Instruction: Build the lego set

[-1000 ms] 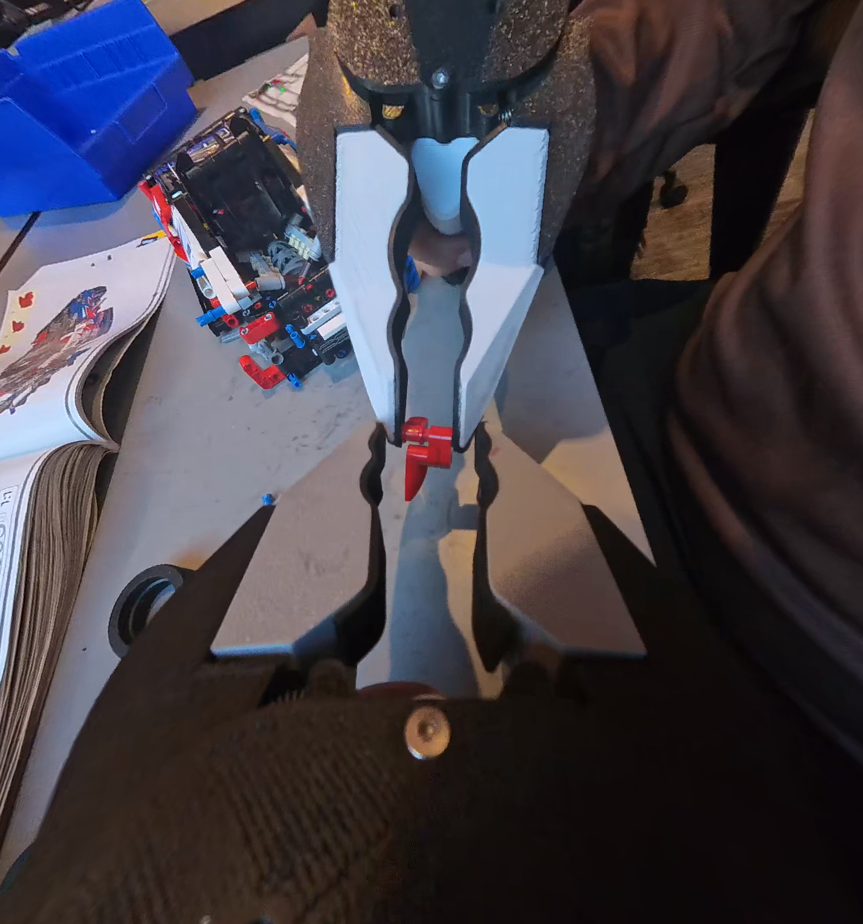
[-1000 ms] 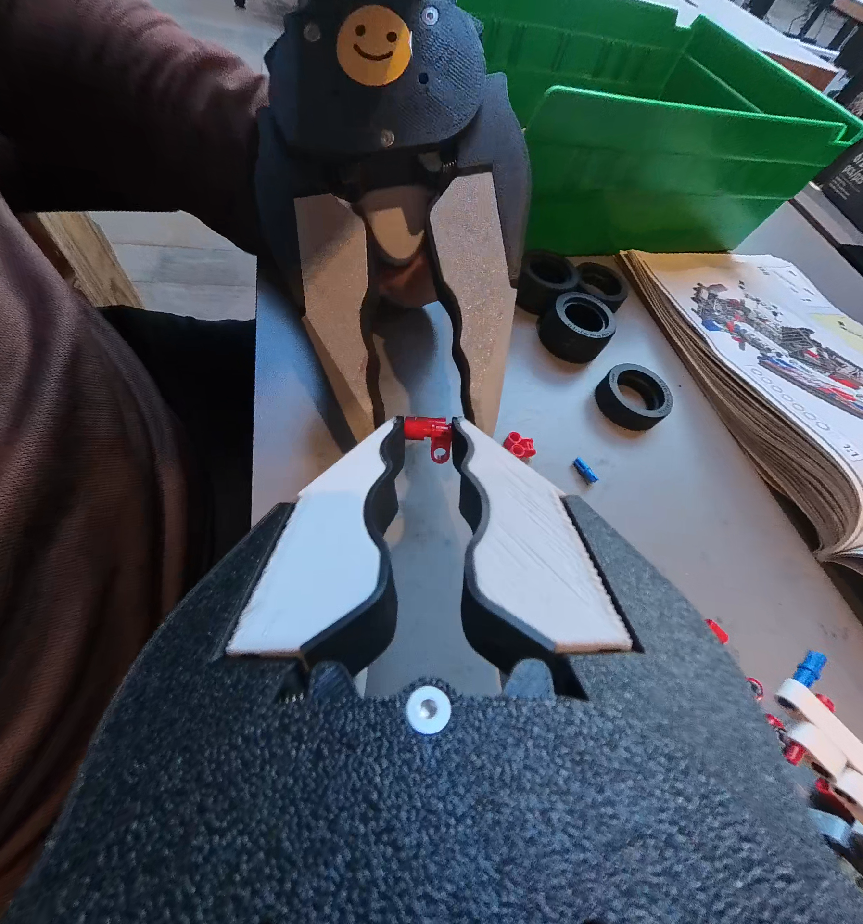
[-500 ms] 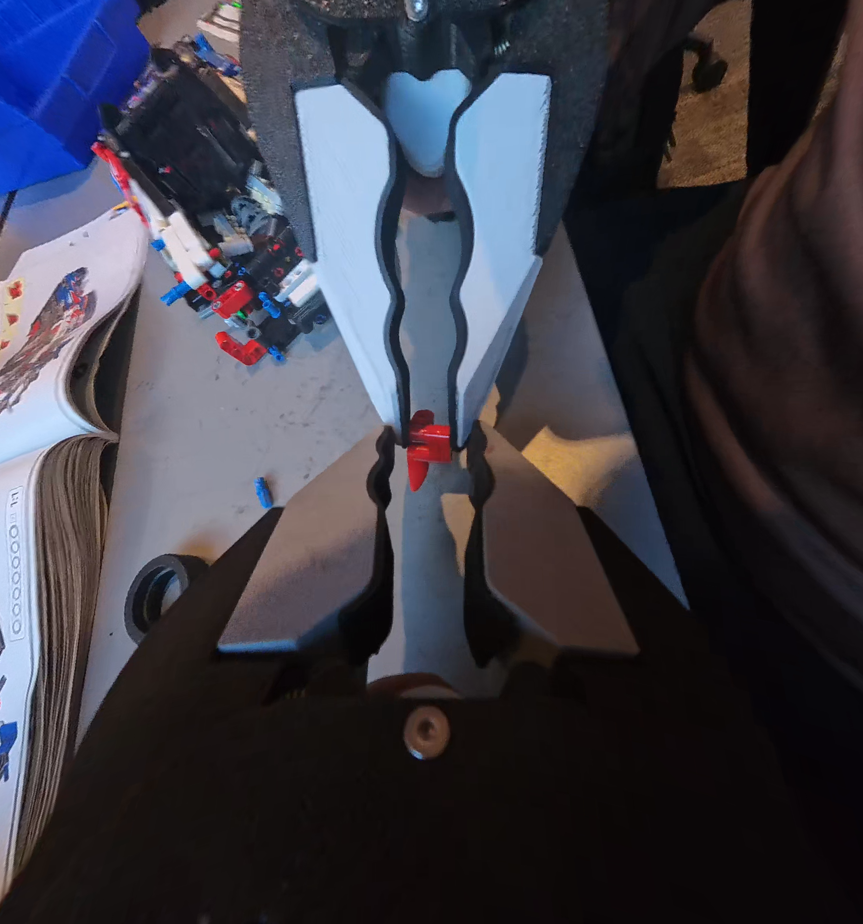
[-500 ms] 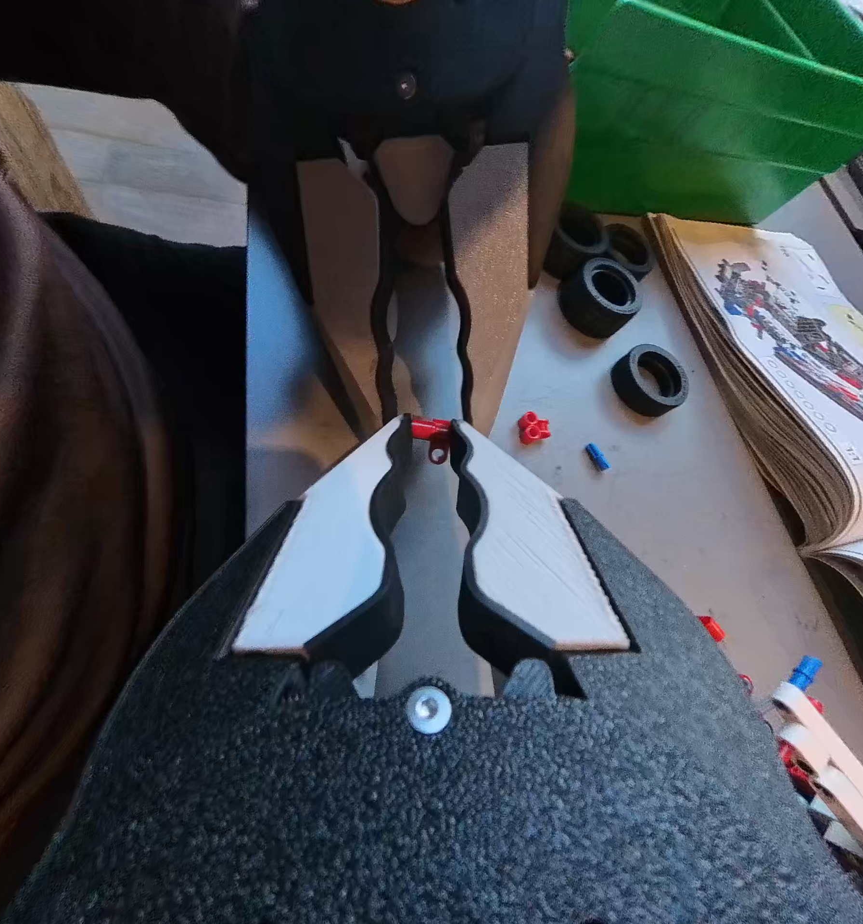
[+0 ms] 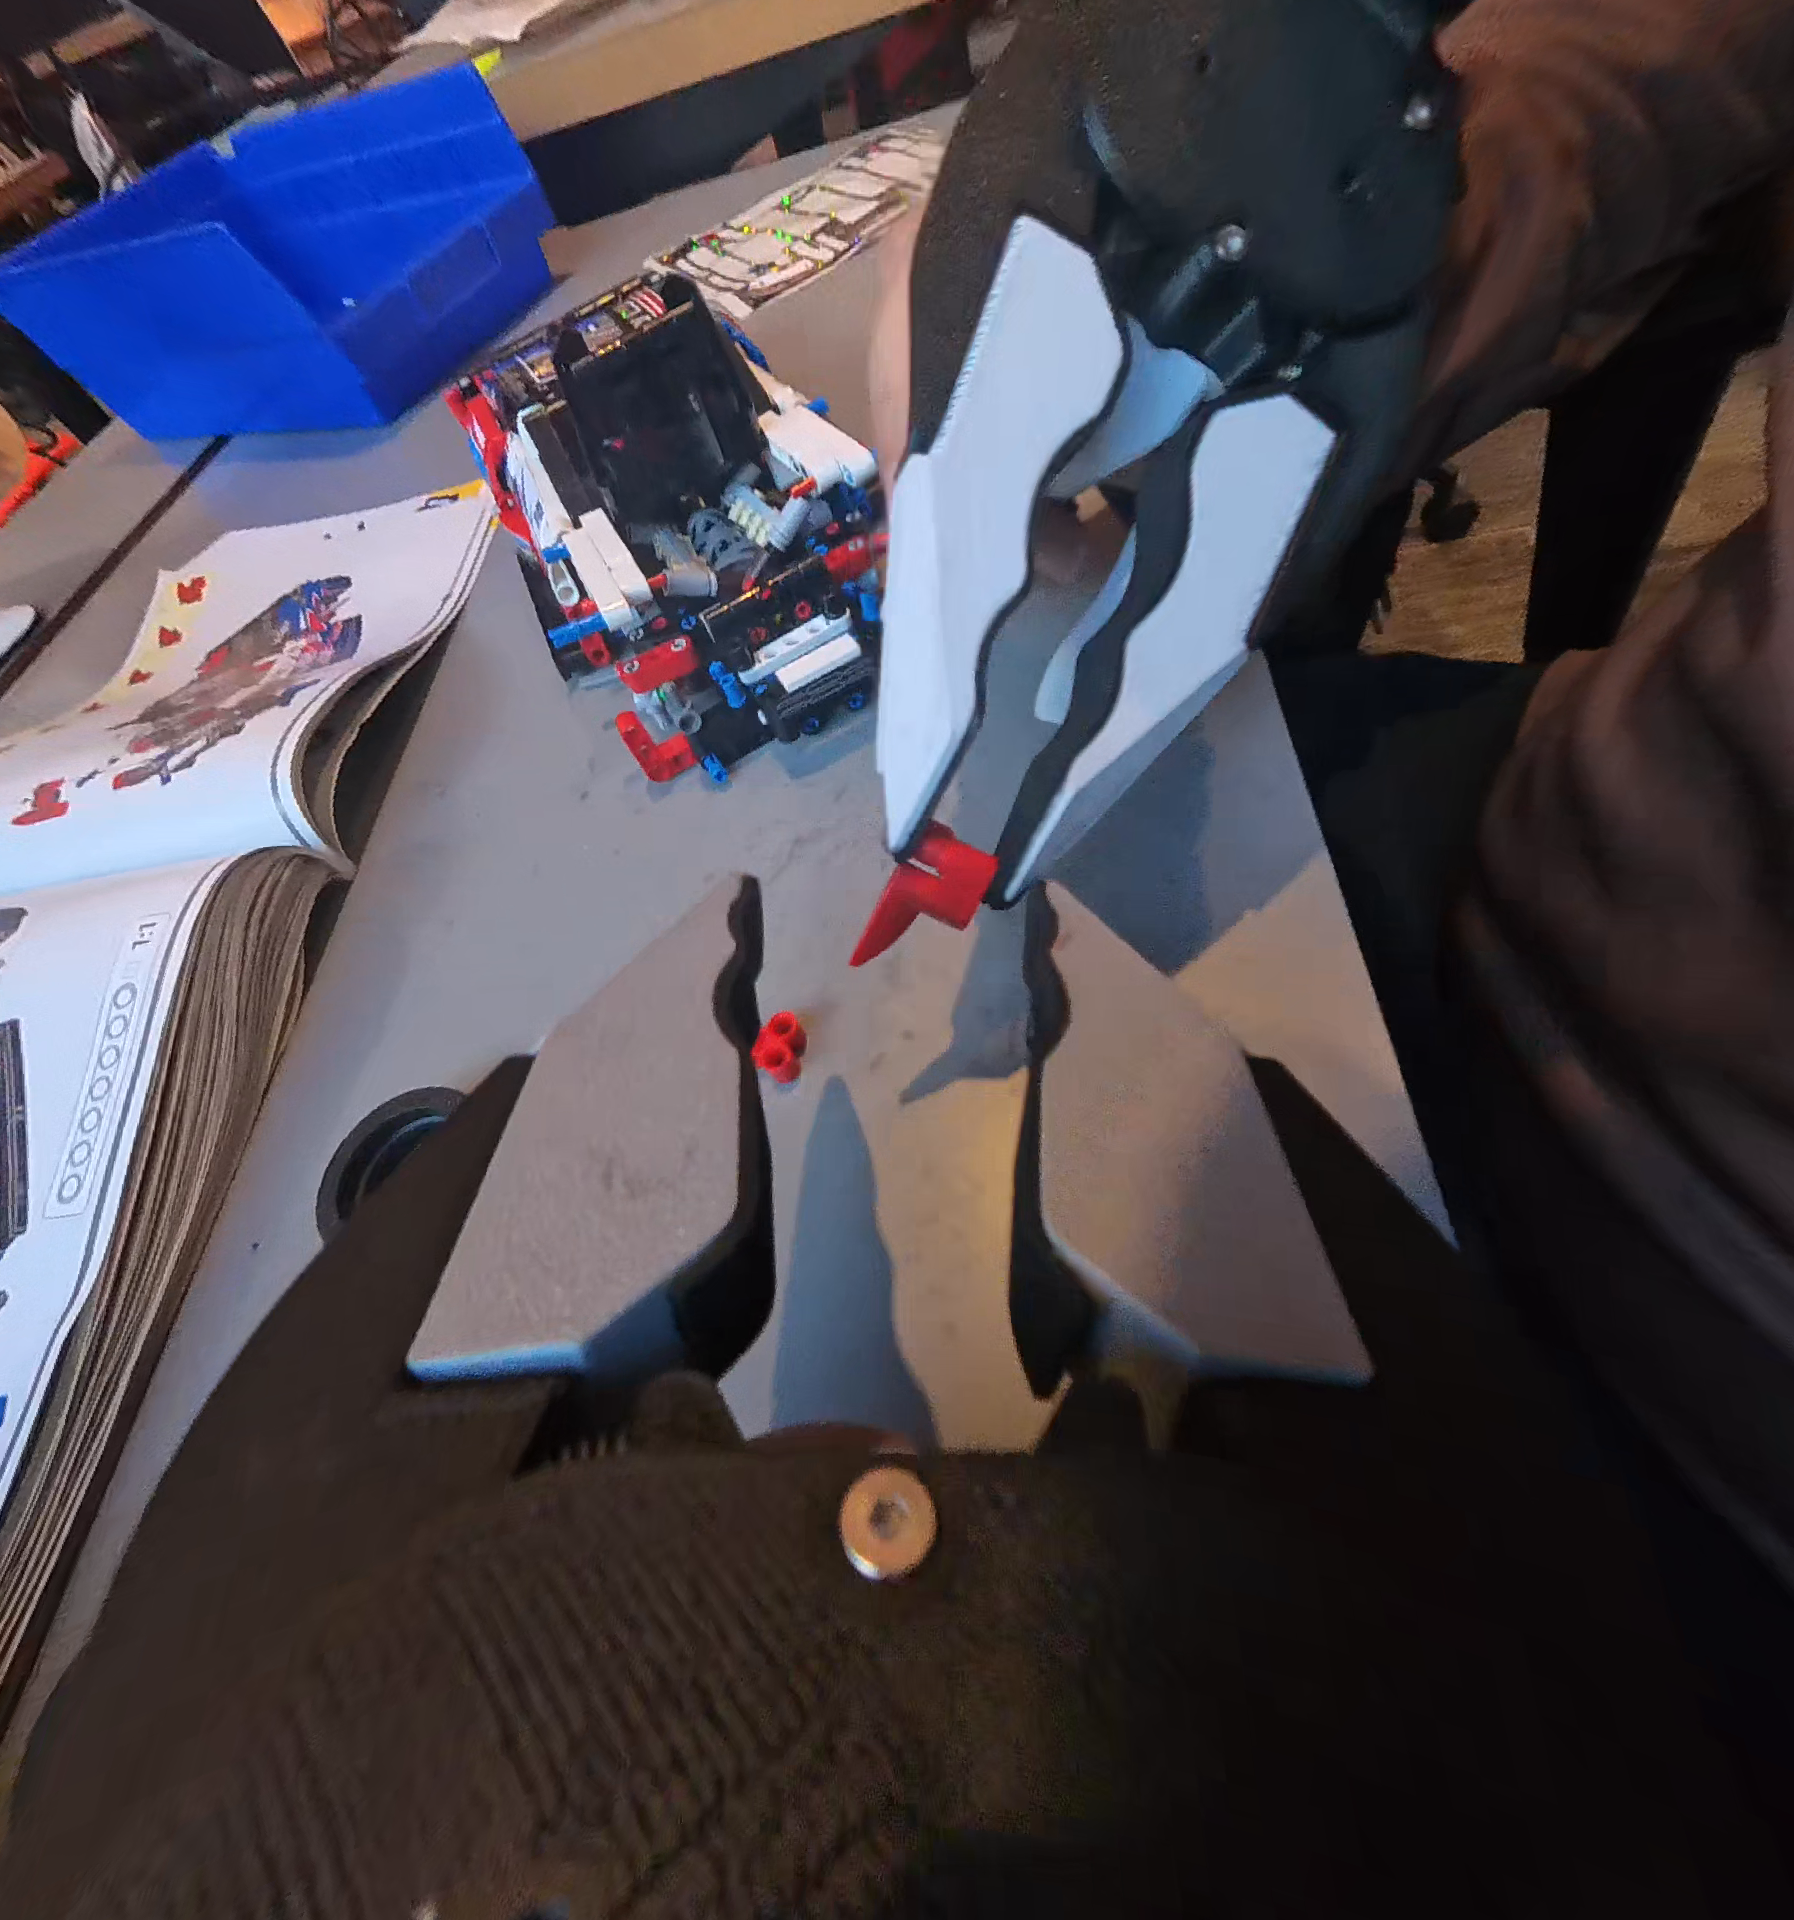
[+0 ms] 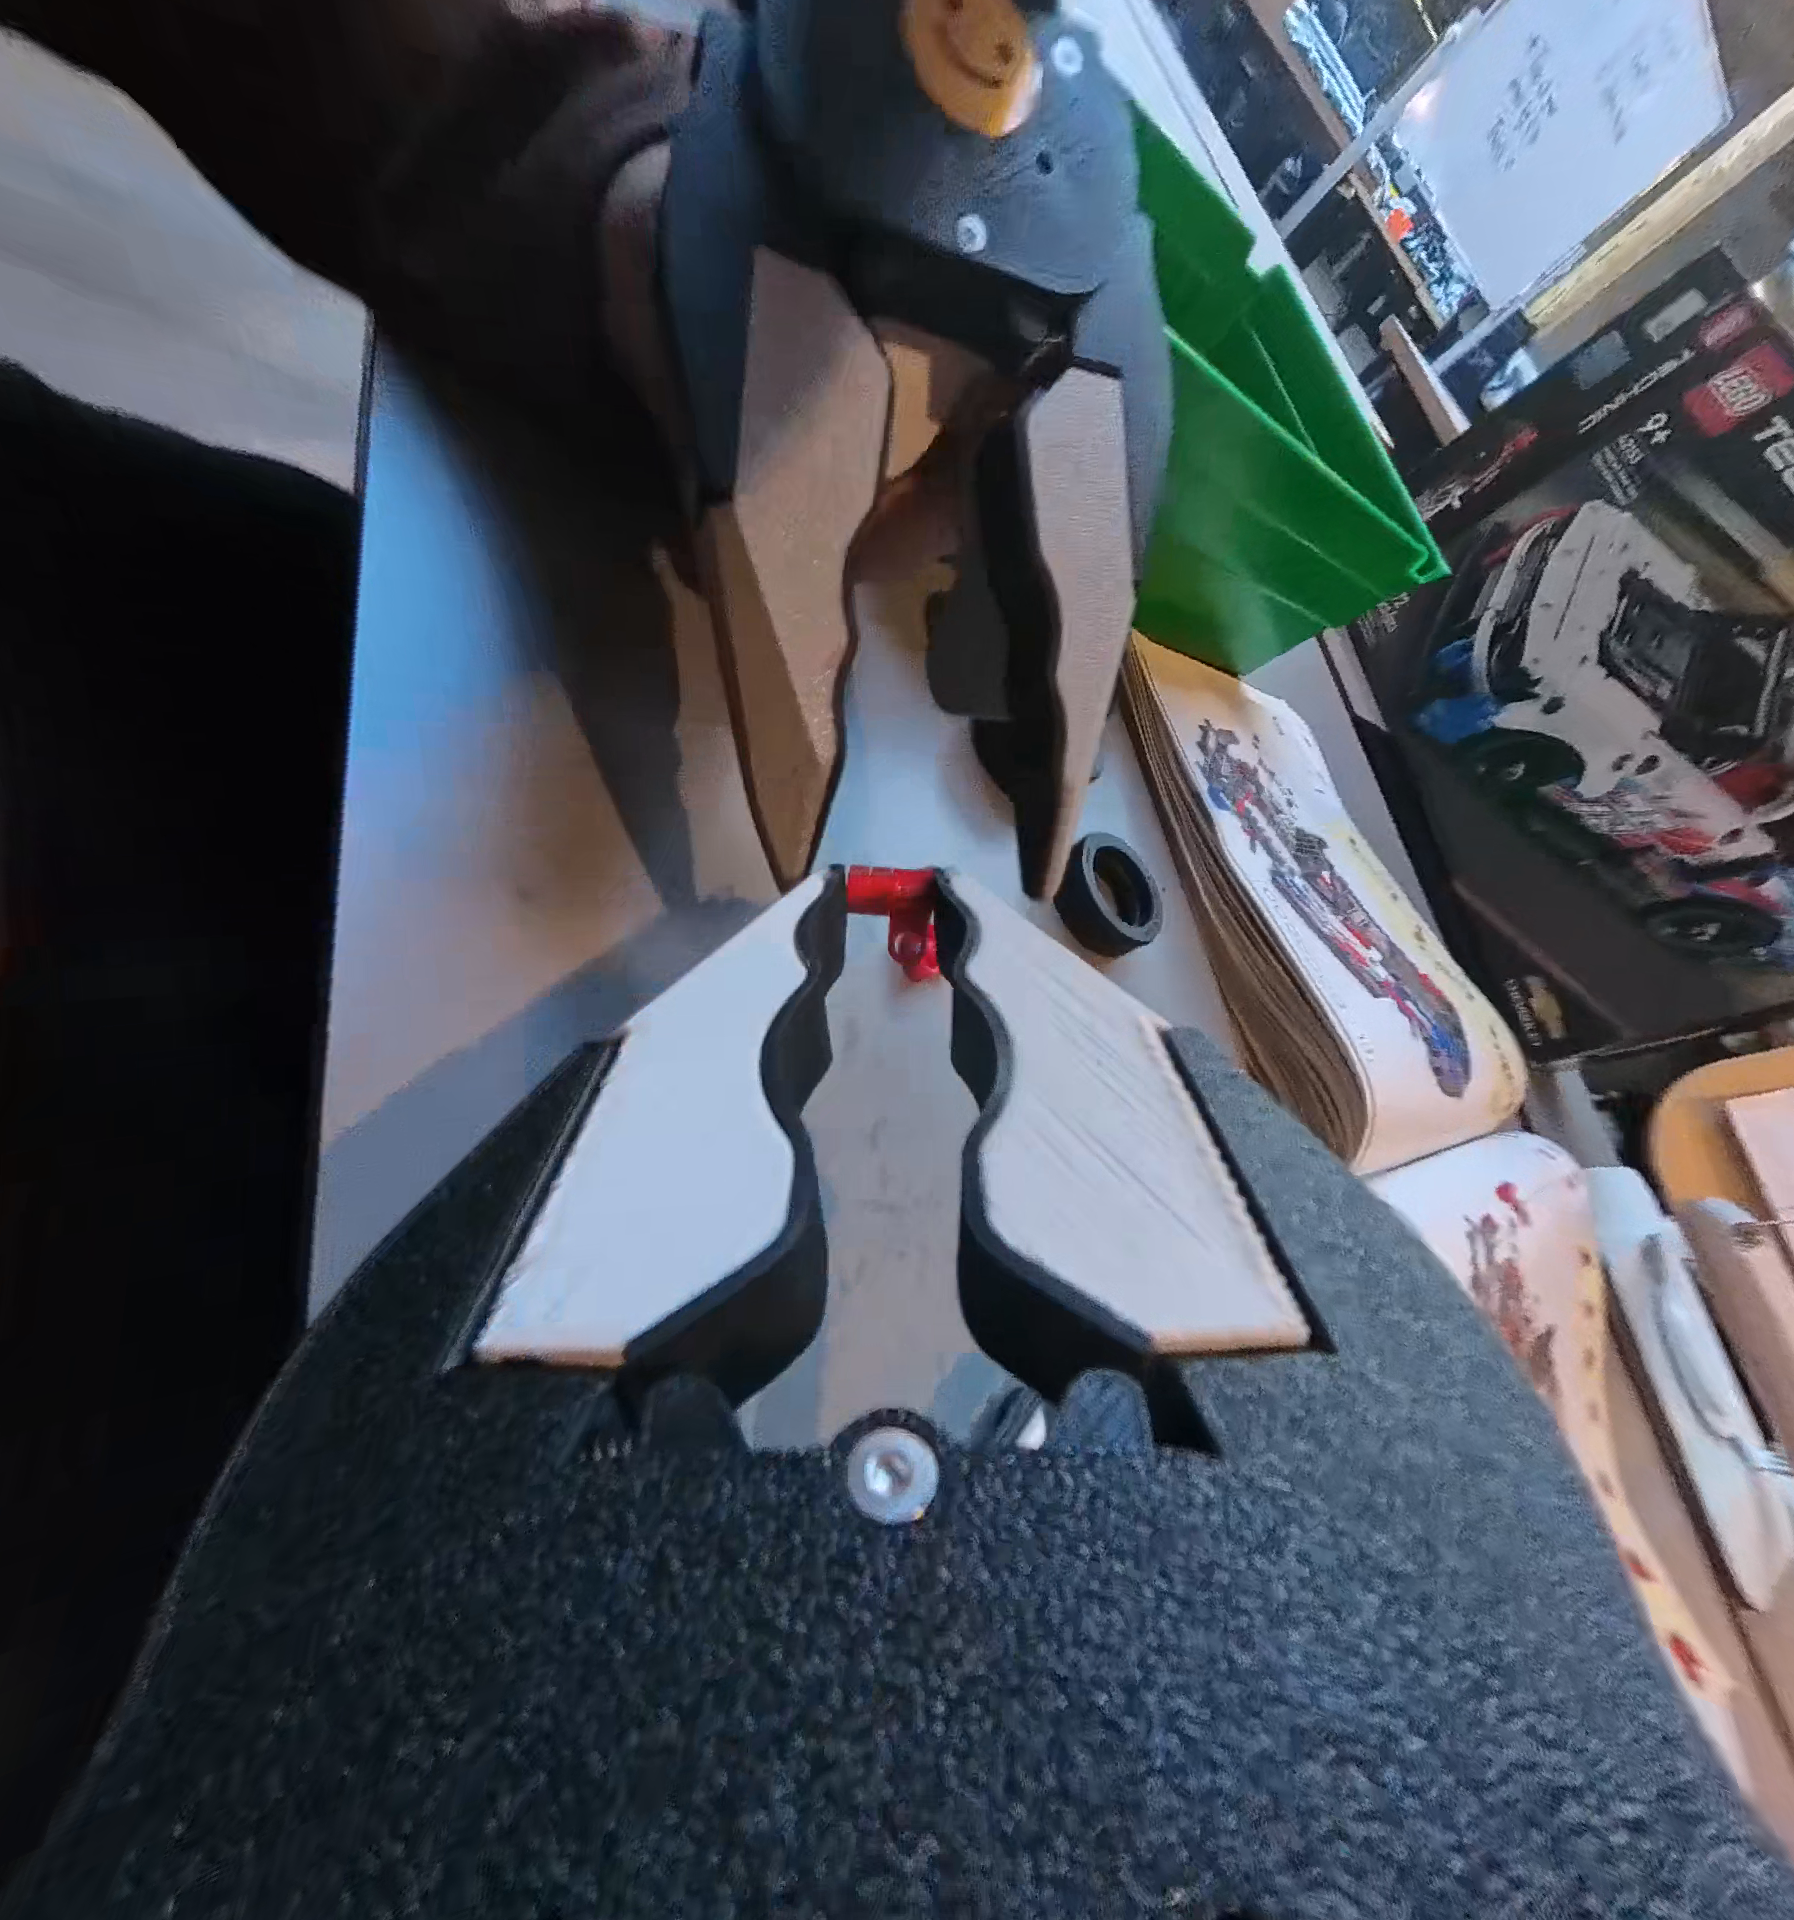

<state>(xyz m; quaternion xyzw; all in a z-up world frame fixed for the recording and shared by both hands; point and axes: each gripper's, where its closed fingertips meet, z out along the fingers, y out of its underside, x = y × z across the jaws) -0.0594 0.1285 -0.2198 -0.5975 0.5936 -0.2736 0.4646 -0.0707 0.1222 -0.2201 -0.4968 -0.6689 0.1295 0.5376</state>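
The right tool [image 6: 885, 883] is closed on a small red piece [image 6: 891, 902], pinched crosswise between its two white fingertips [image 5: 908, 821]; seen from the left wrist view, that same piece [image 5: 924, 883] sticks out below the tips with a pointed red end aimed down toward the table [image 5: 519, 831]. The left tool [image 5: 888, 914] is open, its grey fingers [image 5: 612, 1164] spread apart with nothing between them, and it sits just in front of the right tool, tip facing tip, with a gap between the two. In the right wrist view the left tool [image 6: 908, 862] comes in from above, its brown-looking fingers [image 6: 779, 665] parted either side of the held piece without touching it.

A second small red piece [image 5: 779, 1042] lies loose on the table just beside the inner edge of the left tool's left finger. Farther back on the table stands the half-built car model [image 5: 685, 540], black, white, red and blue, with a red corner bracket at its near end. To its left lies an open instruction book [image 5: 197, 748], thick with pages, and a black tyre [image 5: 384, 1148] sits by the book's lower edge. A blue bin [image 5: 280, 270] stands behind the model.

In the right wrist view another black tyre [image 6: 1116, 899] rests near the book [image 6: 1319, 883], a green bin [image 6: 1257, 499] rises behind it, and a printed box [image 6: 1651, 623] showing a car stands at the right
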